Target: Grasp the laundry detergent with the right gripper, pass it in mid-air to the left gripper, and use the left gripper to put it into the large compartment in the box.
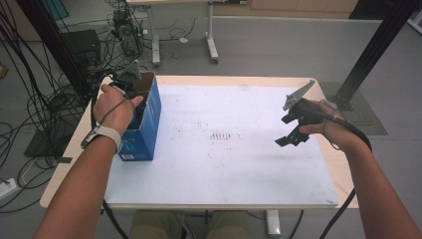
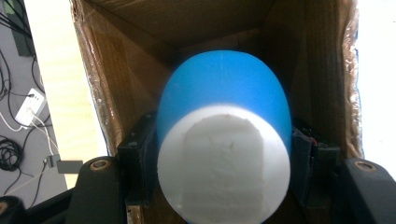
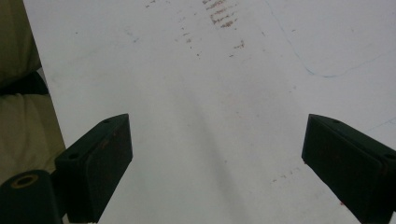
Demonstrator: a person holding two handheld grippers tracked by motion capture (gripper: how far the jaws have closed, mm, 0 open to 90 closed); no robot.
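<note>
Grey flooring strewn with black cables surrounds a wooden table [image 1: 59, 164] topped by a white board [image 1: 239, 164], faintly scuffed with brownish marks near its middle.

At the board's left edge, the left gripper [image 1: 130, 85] points down into the open top of a blue carton [image 1: 144, 134]. In the left gripper view its jaws press from both sides on a blue egg-shaped object [image 2: 224, 93] with a flat white foam-like end [image 2: 223, 161] facing the camera; the object sits inside the carton's brown cardboard walls [image 2: 126, 70], with its rounded blue end pointing deeper in. The left hand [image 1: 115, 107] wraps the gripper from behind, wrist bent down, a pale band on the wrist, the forearm running back to the lower left corner of the high view. The cardboard walls stand close on either side of the jaws, leaving little slack to the sides; the carton itself stands right at the board's left edge.

The right gripper [image 1: 291, 134] hangs above the right part of the board, tilted down toward the centre, jaws spread wide with nothing between them; the right gripper view shows bare white board [image 3: 210, 116] under them. The right hand [image 1: 323, 127] holds it from the right, its cable looping below the wrist. Between the two grippers the board lies wide open, and the right gripper is well inside the board's right and near edges.
</note>
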